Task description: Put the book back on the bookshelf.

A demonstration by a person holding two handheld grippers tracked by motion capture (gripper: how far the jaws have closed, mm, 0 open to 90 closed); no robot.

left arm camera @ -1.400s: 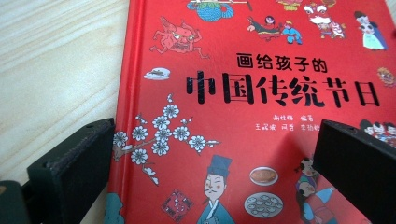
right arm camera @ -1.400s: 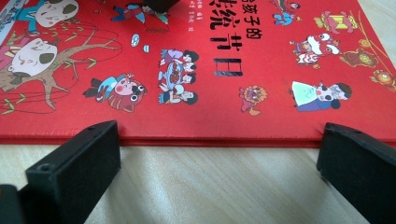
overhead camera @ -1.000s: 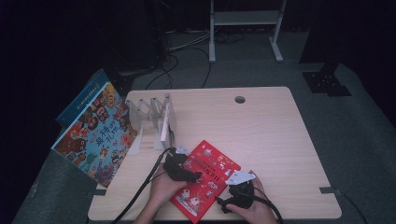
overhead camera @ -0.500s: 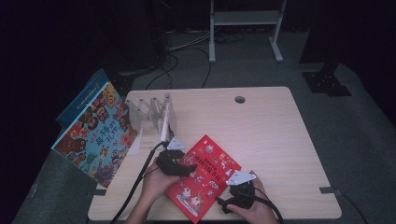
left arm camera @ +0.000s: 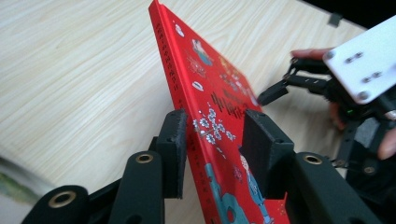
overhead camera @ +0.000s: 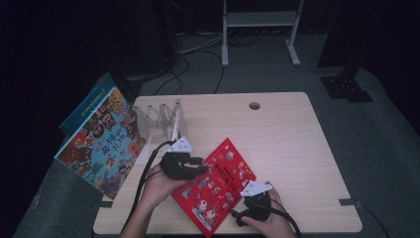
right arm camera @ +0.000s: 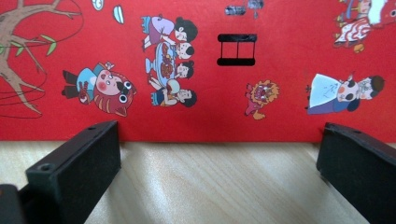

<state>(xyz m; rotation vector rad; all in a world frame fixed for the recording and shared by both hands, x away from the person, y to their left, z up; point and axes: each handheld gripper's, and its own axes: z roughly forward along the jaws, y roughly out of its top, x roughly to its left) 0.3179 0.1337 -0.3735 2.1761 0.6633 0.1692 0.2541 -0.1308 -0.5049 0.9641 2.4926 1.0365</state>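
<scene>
We have the red book tilted up on edge between our left claw's just-closing jaws, one pad touching its spine, to lift it. Our right claw waits open just beside its lower edge, steadying.

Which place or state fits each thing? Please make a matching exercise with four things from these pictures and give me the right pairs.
Things:
1. red book
2. blue book
3. left hand-held gripper
4. right hand-held gripper

Places or states:
a. leans at the left edge of the table
b. jaws wide open, in front of the book's edge, with only table between them
c. one edge lifted, tilted off the table
d. jaws around the book's raised edge, just closing on it

Pairs: 1-c, 2-a, 3-d, 4-b
</scene>
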